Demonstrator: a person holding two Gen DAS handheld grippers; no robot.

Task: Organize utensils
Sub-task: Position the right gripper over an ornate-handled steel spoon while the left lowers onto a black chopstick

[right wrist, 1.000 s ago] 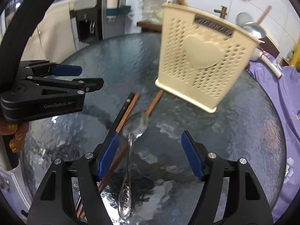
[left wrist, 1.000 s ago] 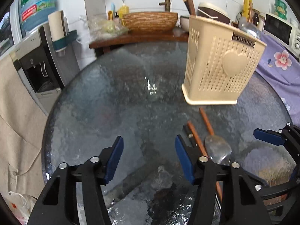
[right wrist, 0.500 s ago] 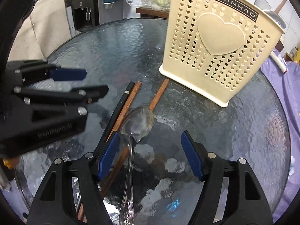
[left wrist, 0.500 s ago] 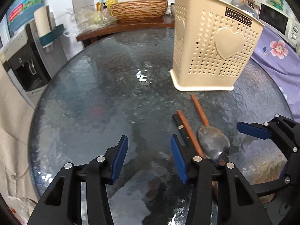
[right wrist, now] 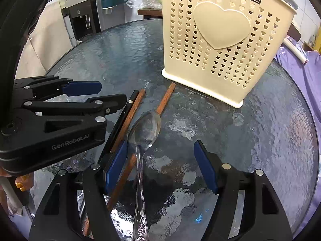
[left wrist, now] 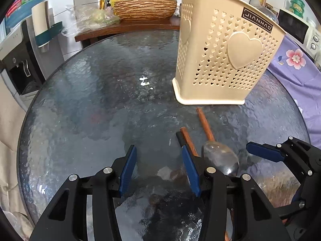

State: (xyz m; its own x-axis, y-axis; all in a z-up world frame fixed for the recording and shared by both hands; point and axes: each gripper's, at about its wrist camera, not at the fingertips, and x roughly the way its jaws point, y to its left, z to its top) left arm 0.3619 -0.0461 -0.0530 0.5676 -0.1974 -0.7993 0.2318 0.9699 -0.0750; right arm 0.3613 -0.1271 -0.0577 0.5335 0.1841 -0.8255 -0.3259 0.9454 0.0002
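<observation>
A cream perforated utensil holder (left wrist: 226, 60) (right wrist: 220, 40) stands upright on the round glass table (left wrist: 100, 110). In front of it lie a clear-handled metal spoon (right wrist: 145, 130) (left wrist: 220, 158), two brown chopsticks (right wrist: 166, 98) (left wrist: 204, 124) and a black chopstick (right wrist: 124, 116) (left wrist: 179, 137). My right gripper (right wrist: 160, 165) (left wrist: 276, 176) is open just above the spoon, whose handle runs close to the left pad. My left gripper (left wrist: 160, 168) (right wrist: 104, 94) is open over bare glass, left of the chopsticks, its right finger hiding part of them.
A wooden side table (left wrist: 124, 28) with a woven-look basin (left wrist: 144, 10) sits behind the glass table. A water dispenser (left wrist: 18, 60) stands at left; a purple flowered cloth (left wrist: 297, 68) and a microwave (left wrist: 301, 30) at right. A person's fingers (right wrist: 22, 182) show at lower left.
Both grippers have sunk and moved in towards the utensils and the holder, which now looks larger. The left gripper's jaws have narrowed a little. The utensils have not moved.
</observation>
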